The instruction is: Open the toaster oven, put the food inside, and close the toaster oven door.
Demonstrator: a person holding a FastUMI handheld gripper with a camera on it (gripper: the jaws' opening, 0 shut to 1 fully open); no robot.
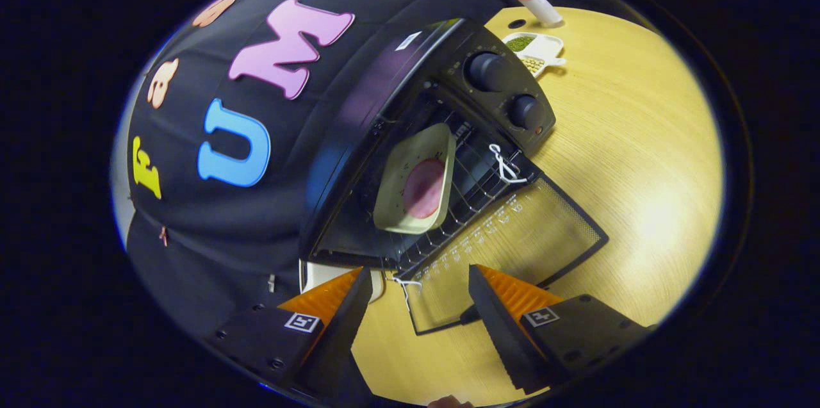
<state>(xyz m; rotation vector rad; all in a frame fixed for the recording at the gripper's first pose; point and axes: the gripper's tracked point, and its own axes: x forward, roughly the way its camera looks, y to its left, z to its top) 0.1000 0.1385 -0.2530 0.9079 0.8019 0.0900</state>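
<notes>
So we've got the gripper (419,305) spread wide, gripping nothing, hovering over the toaster oven's (391,107) dropped glass door (512,235). Dish (416,180) with the pink food (424,189) sits inside on the rack.

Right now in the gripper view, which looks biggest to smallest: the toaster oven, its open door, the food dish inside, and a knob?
1. Toaster oven
2. Open glass door, though it lies nearer the camera
3. Dish of food on the rack
4. Upper knob

The gripper is open, empty, just before the door.
</notes>
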